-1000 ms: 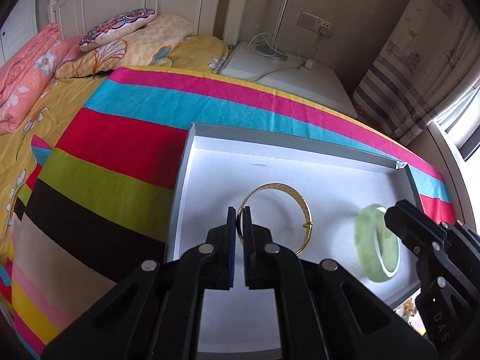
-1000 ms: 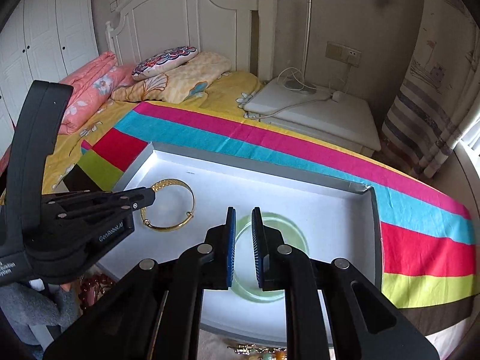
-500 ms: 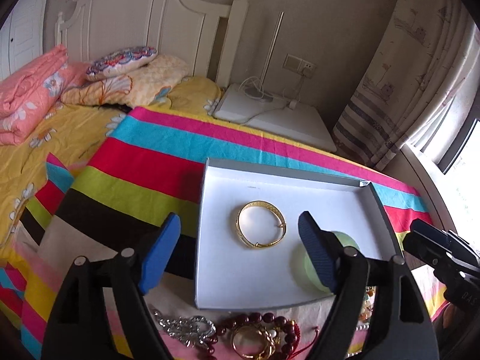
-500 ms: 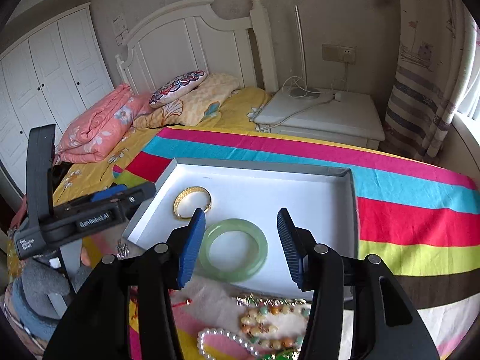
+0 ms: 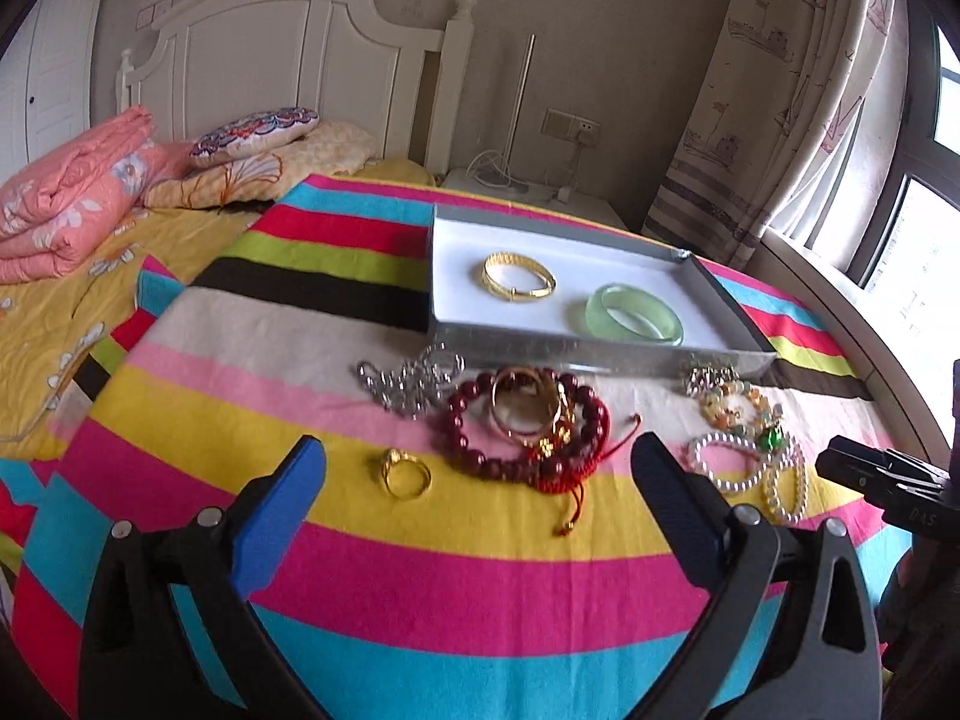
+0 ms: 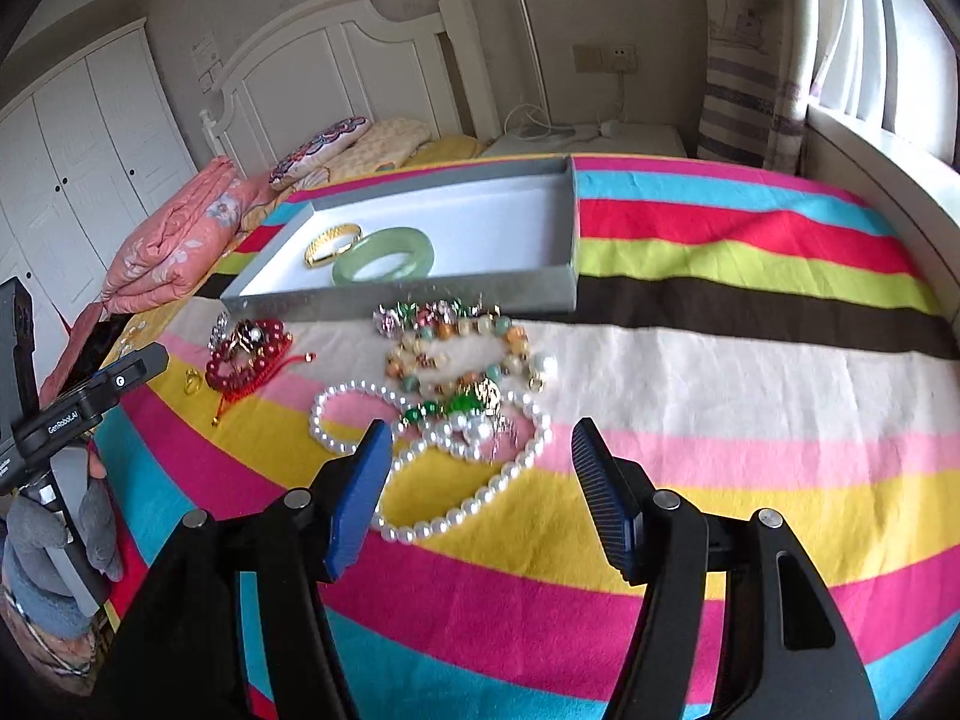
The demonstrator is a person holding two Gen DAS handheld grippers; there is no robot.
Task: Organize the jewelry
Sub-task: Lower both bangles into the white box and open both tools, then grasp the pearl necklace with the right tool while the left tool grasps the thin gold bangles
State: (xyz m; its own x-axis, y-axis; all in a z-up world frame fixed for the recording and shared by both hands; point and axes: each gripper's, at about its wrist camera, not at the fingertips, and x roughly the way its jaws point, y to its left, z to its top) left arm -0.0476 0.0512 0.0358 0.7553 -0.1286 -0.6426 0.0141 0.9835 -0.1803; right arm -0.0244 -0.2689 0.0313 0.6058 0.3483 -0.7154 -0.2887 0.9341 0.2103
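A grey box with a white floor lies on the striped blanket, holding a gold bangle and a green jade bangle. In front of it lie a silver chain, red beads, a gold ring and pearl strands. My left gripper hovers over the ring and red beads, its jaws opening wide with nothing held. My right gripper hangs over the pearl necklace and mixed beads, jaws also opening and gripping nothing.
Folded pink bedding and pillows lie at the headboard end. A nightstand with cables stands behind the bed, and a curtain and window are on the right. A grey gloved hand holds the left tool.
Both grippers have pulled back from the box and gone from shut to wide open. The gold and green bangles stay in the box. The loose jewelry on the blanket has come into view.
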